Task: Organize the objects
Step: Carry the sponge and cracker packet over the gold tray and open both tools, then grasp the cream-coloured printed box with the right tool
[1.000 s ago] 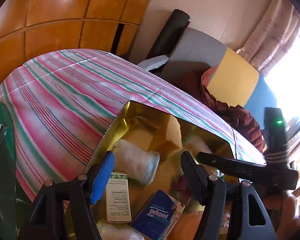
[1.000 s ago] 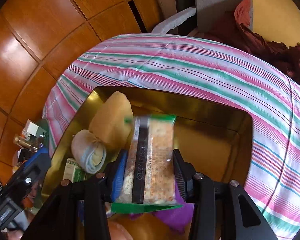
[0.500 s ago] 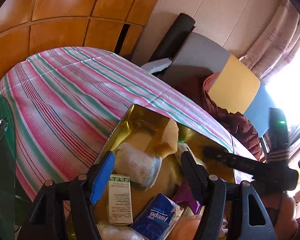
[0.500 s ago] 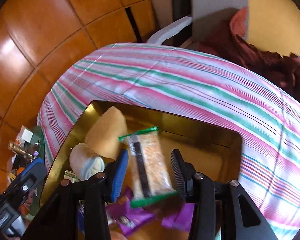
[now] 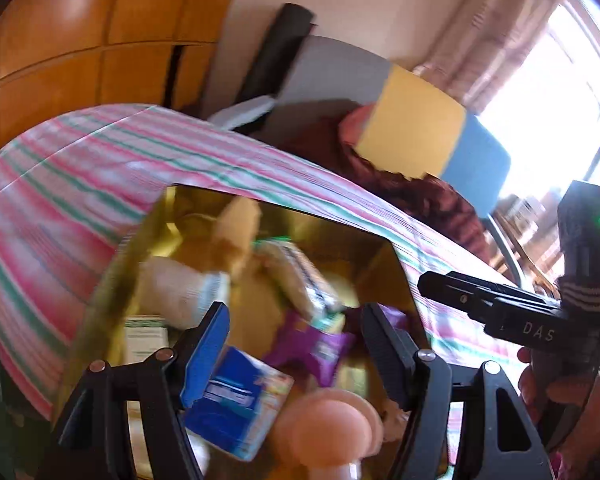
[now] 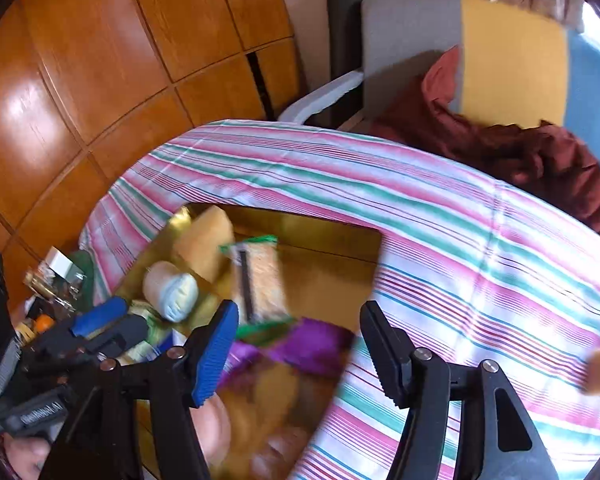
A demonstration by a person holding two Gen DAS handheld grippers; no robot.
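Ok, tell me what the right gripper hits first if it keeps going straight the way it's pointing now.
Probably the purple packet, lying in the gold box right ahead of the open right gripper; the green-edged snack bar sits just beyond. Depth is hard to judge through the blur.

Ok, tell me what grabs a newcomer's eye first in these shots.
The shiny gold box on the pink-and-green striped tablecloth, crammed with small goods. In it a green-edged snack bar lies beside a yellow sponge, above purple wrappers. The right tongs hang open over it, empty.
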